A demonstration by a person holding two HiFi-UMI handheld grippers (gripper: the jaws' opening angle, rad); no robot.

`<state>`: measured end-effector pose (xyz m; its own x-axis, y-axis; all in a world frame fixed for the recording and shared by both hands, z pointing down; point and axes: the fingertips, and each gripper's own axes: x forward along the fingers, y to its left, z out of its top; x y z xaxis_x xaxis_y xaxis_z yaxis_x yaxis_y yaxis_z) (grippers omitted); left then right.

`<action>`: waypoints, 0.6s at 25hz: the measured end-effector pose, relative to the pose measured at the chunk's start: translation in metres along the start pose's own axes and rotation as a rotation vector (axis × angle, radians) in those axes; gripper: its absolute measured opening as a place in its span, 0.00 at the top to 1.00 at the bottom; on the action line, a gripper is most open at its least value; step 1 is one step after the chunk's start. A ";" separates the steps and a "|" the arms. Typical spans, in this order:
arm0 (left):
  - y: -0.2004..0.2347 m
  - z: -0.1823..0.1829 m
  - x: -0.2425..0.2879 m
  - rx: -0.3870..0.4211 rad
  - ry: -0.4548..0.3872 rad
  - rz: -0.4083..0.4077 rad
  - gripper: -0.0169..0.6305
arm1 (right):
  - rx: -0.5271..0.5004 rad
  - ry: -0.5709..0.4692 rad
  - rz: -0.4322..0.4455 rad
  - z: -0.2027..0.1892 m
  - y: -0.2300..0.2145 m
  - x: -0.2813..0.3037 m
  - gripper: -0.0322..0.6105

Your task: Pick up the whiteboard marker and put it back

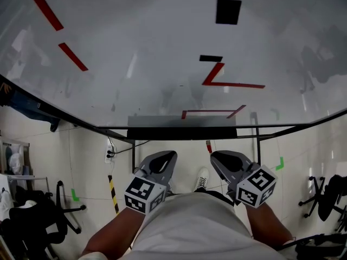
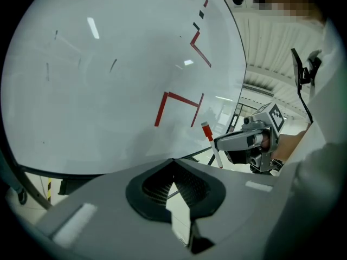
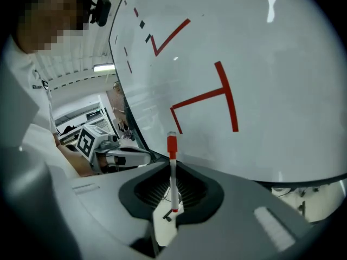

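Clearly the right gripper (image 3: 172,167) is clenched on a slim white whiteboard marker (image 3: 173,180) with a red cap (image 3: 172,145). In the right gripper view the marker sits at the centre of the frame between the dark ribbed pads (image 3: 191,187), its long axis running nearly straight up and down the picture. The cap points to the top of the frame, clear of the jaw tips and towards the large glossy whiteboard (image 3: 260,91), while the other end shows low in the gap between the jaws. In the left gripper view the same marker (image 2: 213,148) appears right of centre, crosswise to the right gripper (image 2: 218,143), leaning with its cap to the upper left. In the head view only the red cap (image 1: 209,146) shows, just left of the right gripper's (image 1: 215,157) tip, below the whiteboard's (image 1: 162,47) lower edge. The left gripper (image 2: 173,164) has its jaws closed together at the tips with nothing between them; in the head view it (image 1: 171,157) sits at lower centre, near the right one but apart from it. Red angular lines (image 1: 230,83) and a black square (image 1: 227,11) mark the board.
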<state>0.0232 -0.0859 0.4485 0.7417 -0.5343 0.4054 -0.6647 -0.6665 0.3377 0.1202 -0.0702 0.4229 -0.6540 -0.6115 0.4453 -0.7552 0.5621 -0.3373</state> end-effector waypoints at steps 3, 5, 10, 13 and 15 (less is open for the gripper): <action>-0.001 0.002 -0.001 -0.002 -0.007 0.000 0.95 | 0.009 -0.005 -0.012 -0.003 -0.001 -0.005 0.89; -0.002 0.002 -0.002 -0.002 -0.008 0.001 0.95 | 0.013 -0.007 -0.016 -0.004 -0.001 -0.008 0.89; -0.004 0.001 -0.002 0.015 0.001 -0.005 0.95 | 0.012 -0.010 -0.011 -0.008 0.004 -0.009 0.89; -0.005 0.000 -0.003 0.032 0.006 -0.003 0.95 | 0.012 -0.005 -0.006 -0.011 0.007 -0.009 0.89; -0.006 -0.001 -0.003 0.040 0.011 -0.007 0.95 | 0.010 -0.004 -0.005 -0.011 0.009 -0.008 0.89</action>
<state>0.0254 -0.0798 0.4458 0.7448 -0.5241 0.4129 -0.6555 -0.6904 0.3061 0.1196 -0.0541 0.4257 -0.6505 -0.6167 0.4433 -0.7587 0.5537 -0.3431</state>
